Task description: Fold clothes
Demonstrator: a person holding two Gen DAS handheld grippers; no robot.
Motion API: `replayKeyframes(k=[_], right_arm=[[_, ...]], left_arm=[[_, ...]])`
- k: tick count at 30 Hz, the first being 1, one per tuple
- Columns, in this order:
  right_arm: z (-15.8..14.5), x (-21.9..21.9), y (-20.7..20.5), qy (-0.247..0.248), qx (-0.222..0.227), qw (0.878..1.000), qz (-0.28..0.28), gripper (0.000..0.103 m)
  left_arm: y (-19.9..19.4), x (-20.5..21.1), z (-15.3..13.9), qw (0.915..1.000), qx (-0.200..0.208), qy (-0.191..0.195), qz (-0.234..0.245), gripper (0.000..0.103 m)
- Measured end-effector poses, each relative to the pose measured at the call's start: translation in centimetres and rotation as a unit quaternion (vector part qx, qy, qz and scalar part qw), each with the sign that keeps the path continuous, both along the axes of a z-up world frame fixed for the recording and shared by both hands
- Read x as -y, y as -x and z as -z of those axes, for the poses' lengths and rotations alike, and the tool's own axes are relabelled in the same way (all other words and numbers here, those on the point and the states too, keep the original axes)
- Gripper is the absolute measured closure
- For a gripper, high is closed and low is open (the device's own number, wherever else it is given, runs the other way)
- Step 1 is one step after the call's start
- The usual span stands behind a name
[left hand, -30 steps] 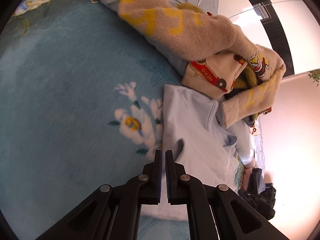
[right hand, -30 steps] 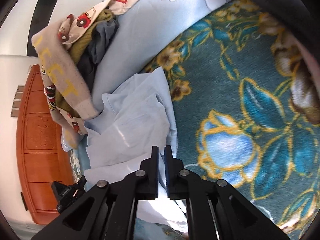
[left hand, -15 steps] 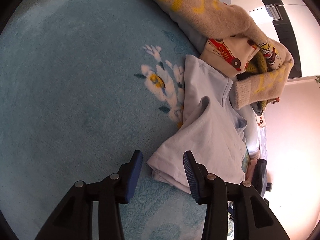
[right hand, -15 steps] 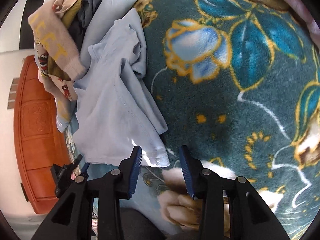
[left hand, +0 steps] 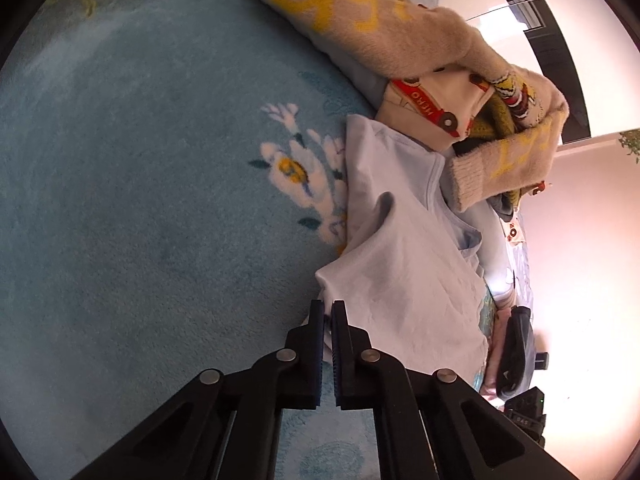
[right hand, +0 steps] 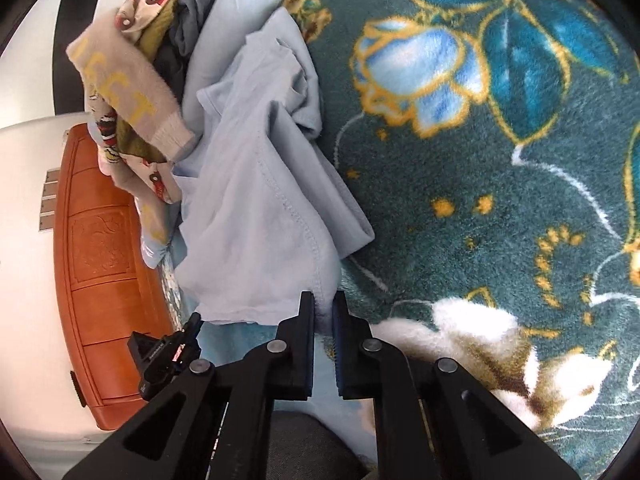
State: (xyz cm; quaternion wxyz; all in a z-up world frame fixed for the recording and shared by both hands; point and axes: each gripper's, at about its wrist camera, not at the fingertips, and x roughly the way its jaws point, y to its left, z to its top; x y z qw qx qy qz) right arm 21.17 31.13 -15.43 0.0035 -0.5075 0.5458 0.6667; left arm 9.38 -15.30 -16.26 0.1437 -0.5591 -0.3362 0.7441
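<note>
A light blue shirt (left hand: pixel 400 264) lies crumpled on the plush blanket, with its collar toward the clothes pile. My left gripper (left hand: pixel 328 308) is at the shirt's near corner. Its jaws are closing to a thin slit with pale cloth pinched between the pads. In the right wrist view the same shirt (right hand: pixel 256 184) runs down to my right gripper (right hand: pixel 324 300). Those jaws are closing too, with the stitched hem caught between them.
A pile of clothes sits beyond the shirt: a beige sweater with yellow letters (left hand: pixel 400 28) (right hand: pixel 128 84) and a cream car-print garment (left hand: pixel 432 108). The blanket is pale blue (left hand: pixel 140 200) on the left and dark teal floral (right hand: pixel 480 180) on the right. An orange wooden cabinet (right hand: pixel 100 260) stands past the bed's edge.
Both grippers were shut a second ago and stood open around the shirt's hem corners half a second ago. Both have now closed on the cloth. The right gripper has moved toward the hem.
</note>
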Motion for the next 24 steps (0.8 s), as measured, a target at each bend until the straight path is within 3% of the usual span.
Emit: replayKeyframes(k=[5, 15, 18, 24], right_arm=[[-2.8, -0.3, -0.1, -0.006, -0.031, 0.999, 0.005, 0.096], [-11.4, 0.2, -2.8, -0.022, -0.137, 0.99, -0.002, 0.098], [-13.3, 0.4, -4.4, -0.03, -0.152, 0.988, -0.013, 0.098], [-13.6, 0.6, -7.9, -0.034, -0.126, 0.991, -0.026, 0.098]], left_arm=[[-1.2, 0.6, -2.3, 0.9997, -0.022, -0.009, -0.006, 0.1], [-9.2, 1.0, -13.3, 0.9908, -0.131, -0.018, 0.029, 0.1], [-11.6, 0.9, -14.1, 0.9921, -0.12, -0.004, 0.037, 0.1], [-15.8, 1.0, -12.0, 0.998, -0.052, 0.001, 0.037, 0.1]])
